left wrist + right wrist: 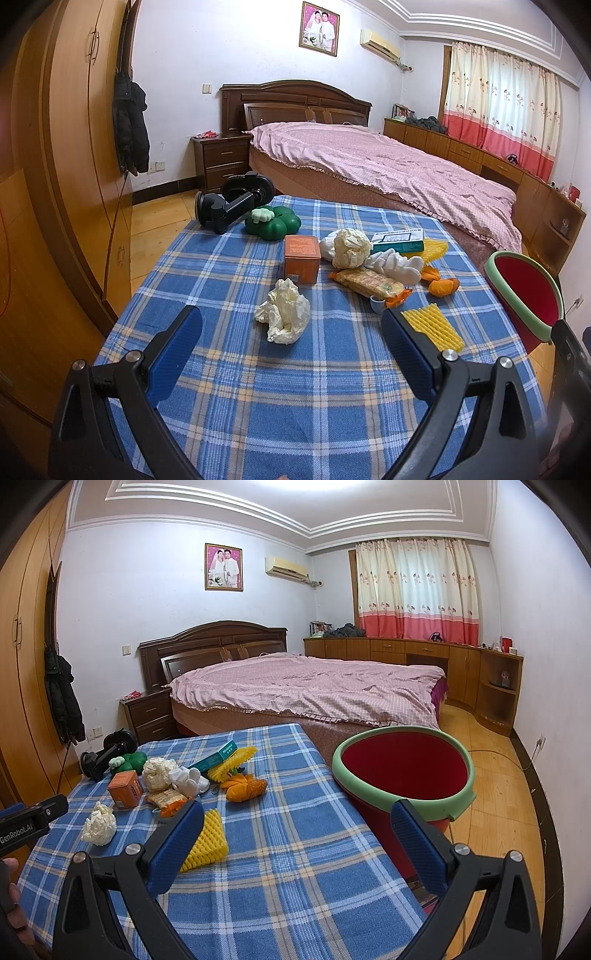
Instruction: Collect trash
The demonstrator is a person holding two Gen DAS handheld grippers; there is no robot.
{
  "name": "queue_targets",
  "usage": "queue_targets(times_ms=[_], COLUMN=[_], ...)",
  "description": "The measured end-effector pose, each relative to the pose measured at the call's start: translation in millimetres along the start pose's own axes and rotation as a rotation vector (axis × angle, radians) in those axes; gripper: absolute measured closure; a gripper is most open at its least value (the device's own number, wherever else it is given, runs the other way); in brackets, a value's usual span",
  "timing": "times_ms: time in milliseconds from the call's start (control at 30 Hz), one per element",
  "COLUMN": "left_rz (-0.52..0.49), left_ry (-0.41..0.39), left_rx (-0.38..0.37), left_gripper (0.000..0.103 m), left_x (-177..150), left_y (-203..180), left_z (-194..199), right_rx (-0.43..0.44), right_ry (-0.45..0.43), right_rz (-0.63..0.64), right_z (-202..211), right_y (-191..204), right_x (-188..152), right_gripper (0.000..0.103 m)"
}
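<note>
With both grippers, left and right, spread and empty, we risk snagging the cloth under the tissue, which probably lies loose beside the box.

- Your red bin is cut off by the left camera's right edge.
- The biscuit packet is partly hidden behind your right gripper's finger.
- The green box's print is too small to read.
</note>
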State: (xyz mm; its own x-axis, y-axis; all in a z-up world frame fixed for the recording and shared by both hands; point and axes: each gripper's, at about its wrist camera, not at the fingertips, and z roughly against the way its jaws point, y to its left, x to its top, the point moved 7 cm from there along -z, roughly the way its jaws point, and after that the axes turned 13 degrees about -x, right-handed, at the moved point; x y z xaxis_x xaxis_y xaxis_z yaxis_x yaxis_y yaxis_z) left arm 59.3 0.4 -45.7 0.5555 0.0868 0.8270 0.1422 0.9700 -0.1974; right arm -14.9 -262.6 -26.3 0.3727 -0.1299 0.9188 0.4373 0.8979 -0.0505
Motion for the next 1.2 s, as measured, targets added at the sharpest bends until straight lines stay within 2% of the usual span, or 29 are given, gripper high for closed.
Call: queue_targets(times_ms=[800,1067,1200], left_rz=[-0.004,-0.044,-0.028], left_ry=[0.013,0.036,0.069], left_rx=[0.001,0.043,0.051], left_gripper=[0.006,0.006,0.006], left_x=[-9,8,8], left_y=[12,26,39], left_z=[1,-3,-12], right_rx=[0.002,0.058,0.117], right_ry=[0.01,0.054,0.123], right_rz=[0.001,0.037,0.054], right_z=[-1,-7,-24], right_y=[1,9,21], right_x=[-1,2,3], right_gripper=[0.0,0.0,0.0])
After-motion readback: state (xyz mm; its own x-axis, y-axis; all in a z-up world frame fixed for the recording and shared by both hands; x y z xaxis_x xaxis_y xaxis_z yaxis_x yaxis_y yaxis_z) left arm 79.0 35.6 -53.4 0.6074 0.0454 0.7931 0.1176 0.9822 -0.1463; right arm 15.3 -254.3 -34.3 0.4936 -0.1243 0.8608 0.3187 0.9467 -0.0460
